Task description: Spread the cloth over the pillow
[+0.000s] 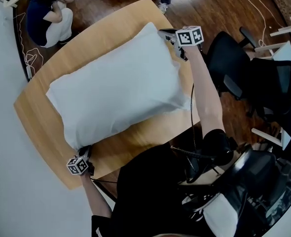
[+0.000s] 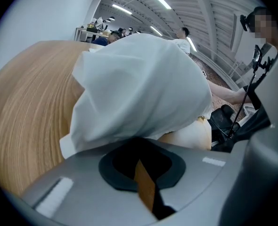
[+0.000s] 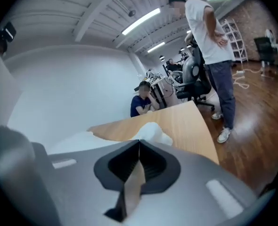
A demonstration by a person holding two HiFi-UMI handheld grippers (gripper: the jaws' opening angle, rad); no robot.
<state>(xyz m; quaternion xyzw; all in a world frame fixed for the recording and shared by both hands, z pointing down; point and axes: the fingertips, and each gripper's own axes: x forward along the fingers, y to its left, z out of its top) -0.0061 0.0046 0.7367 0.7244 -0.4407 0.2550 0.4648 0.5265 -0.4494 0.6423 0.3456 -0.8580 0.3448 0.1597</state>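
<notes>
Head view shows a white cloth (image 1: 121, 88) lying over the pillow on a light wooden table (image 1: 42, 127), covering almost all of it, with the long side running from the near left of the tabletop toward the far right. The left gripper (image 1: 85, 152) sits at the near left corner of the bundle, its marker cube just off the table edge, and the right gripper (image 1: 165, 33) reaches out on a stretched arm to the far right corner. In the left gripper view the jaws of the left gripper (image 2: 141, 142) are closed together, and the cloth (image 2: 139, 88) drapes right down onto their tips, so its edge appears nipped there. A loose flap hangs to the left over the wood, and the cream pillow (image 2: 193, 134) peeks out under the cloth on the right. In the right gripper view the right gripper (image 3: 139, 142) also has its jaws pressed together, with a small bunched corner of cloth (image 3: 153, 132) poking out directly beyond the tips, seemingly caught between them. A seated person (image 1: 47, 16) is beyond the table's far end, a standing person (image 3: 209, 36) is on the dark wooden floor (image 3: 257, 107), and a black office chair (image 1: 229, 58) stands to the right of the table.
</notes>
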